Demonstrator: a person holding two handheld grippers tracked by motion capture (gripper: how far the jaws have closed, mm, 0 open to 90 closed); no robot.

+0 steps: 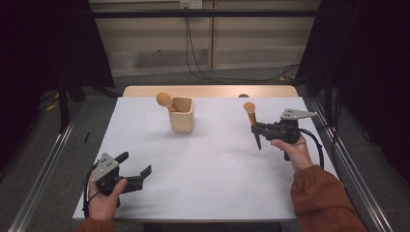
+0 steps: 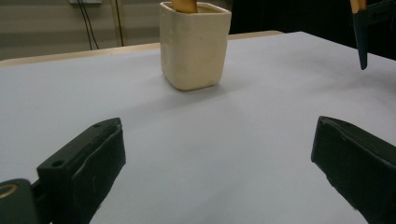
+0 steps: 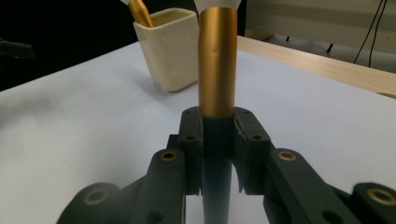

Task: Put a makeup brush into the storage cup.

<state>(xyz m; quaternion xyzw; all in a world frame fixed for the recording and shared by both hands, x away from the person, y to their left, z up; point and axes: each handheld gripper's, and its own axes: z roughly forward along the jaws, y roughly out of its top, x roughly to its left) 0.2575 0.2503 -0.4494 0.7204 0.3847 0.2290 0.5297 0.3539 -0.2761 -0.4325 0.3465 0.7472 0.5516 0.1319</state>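
Brush [image 1: 252,119] is clamped upright in the right claw [image 1: 255,129], raised above the desk [image 1: 212,169], well right of the cup [image 1: 182,115], where another brush [image 1: 166,101] stands. Insertion is judged outstanding. The left claw [image 1: 133,166] is held apart, empty.

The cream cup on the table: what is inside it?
One makeup brush stands in the cream cup, leaning left, its round head above the rim. The cup's wall covers the handle's lower end and the cup's bottom.
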